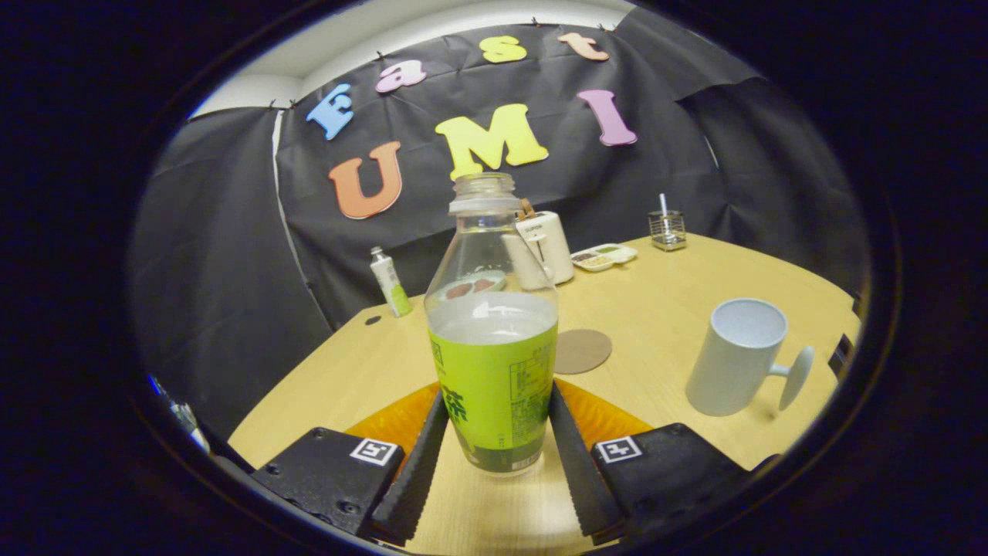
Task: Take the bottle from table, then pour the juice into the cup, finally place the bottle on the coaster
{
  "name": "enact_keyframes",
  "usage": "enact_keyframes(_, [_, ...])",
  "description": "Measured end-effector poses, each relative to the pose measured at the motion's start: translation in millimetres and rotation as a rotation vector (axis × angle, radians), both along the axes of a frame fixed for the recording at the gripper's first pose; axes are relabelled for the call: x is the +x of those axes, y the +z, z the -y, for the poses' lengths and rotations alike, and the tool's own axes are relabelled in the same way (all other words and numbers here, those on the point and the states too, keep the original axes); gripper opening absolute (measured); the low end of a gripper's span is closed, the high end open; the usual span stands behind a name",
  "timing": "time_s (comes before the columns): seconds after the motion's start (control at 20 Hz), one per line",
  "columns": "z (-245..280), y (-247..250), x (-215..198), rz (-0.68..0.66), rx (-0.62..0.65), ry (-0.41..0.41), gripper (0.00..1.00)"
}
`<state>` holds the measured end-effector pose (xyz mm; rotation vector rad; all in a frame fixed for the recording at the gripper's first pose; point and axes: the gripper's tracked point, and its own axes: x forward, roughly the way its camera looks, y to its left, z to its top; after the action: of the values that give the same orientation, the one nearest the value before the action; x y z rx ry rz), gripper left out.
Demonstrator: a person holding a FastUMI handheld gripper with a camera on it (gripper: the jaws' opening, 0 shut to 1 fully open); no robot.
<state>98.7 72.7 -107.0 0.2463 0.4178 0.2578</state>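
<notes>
- Two black fingers (pixel 421 455) of the gripper (pixel 494 452) sit closest, one on each side of the bottle (pixel 494 340). Both ridged pads touch the bottle's green label, so the gripper is squeezing the bottle low down.
- One bottle stands upright between the fingers. It has no cap, and the juice comes about halfway up.
- One round brown coaster (pixel 581 350) lies flat just behind the bottle, a little to its right.
- One white cup (pixel 737 357) stands well to the right of the bottle. Its handle points away from the bottle, and it looks tipped, but that may be the bent lens.
- Bare wooden table (pixel 664 309) lies between the bottle, the coaster and the cup, so there is room to move there.
- Far behind the bottle, near the table's back edge, are one white box (pixel 544 249), one small tray (pixel 604 256) and one wire holder (pixel 668 229).
- One small white and green tube (pixel 390 282) stands behind the bottle to the left, close to the table's edge.
</notes>
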Motion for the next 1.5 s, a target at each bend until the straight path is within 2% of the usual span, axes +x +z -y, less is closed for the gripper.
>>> enact_keyframes(0.15, [4.8,15.2,5.8,-0.017,0.061,-0.021,0.79])
enact_keyframes(0.4, [5.1,43.4,10.6,-0.056,0.287,-0.065,0.79])
enact_keyframes(0.65, [12.1,67.1,24.0,-0.104,0.591,-0.144,0.78])
enact_keyframes(1.1, [19.7,66.4,41.7,-0.182,0.955,-0.230,0.78])
enact_keyframes(1.3, [26.9,59.6,42.0,-0.222,1.027,-0.277,0.78])
enact_keyframes(1.5, [30.9,71.5,47.9,-0.233,1.198,-0.289,0.78])
